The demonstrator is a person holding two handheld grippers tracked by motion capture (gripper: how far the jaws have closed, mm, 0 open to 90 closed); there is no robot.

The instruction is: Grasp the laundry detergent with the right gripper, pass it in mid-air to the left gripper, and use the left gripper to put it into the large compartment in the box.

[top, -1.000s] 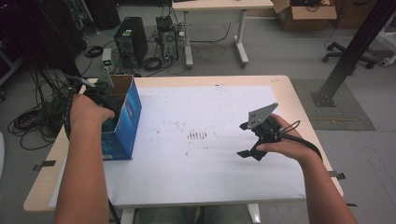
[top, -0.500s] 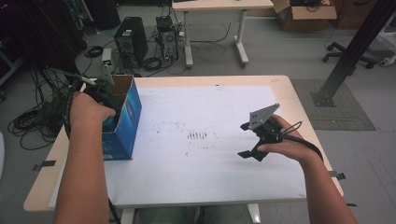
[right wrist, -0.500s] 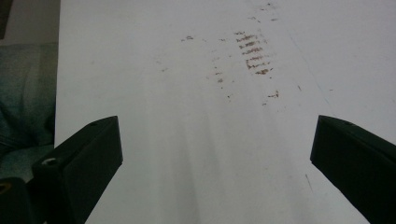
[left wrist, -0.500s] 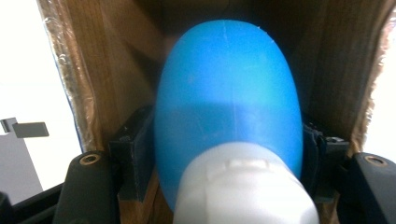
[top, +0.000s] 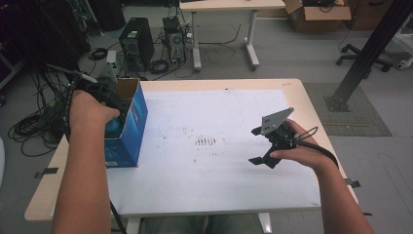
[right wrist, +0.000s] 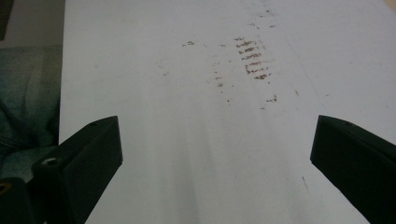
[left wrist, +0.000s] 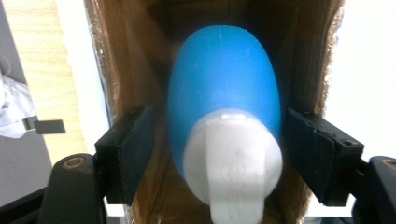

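Inside the blue box [top: 127,127], a blue bottle [left wrist: 224,88] sits between the left gripper [left wrist: 219,149], whose jaws have just been opening, pads clear, likely releasing it. Right gripper [right wrist: 210,163] hovers open over the table [top: 219,195], idle.

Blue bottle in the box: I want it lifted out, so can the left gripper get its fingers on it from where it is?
Probably yes. The left gripper is already inside the open-topped box, its fingers flanking the blue bottle with small gaps, having just been opening. Nothing sits between them and the bottle.
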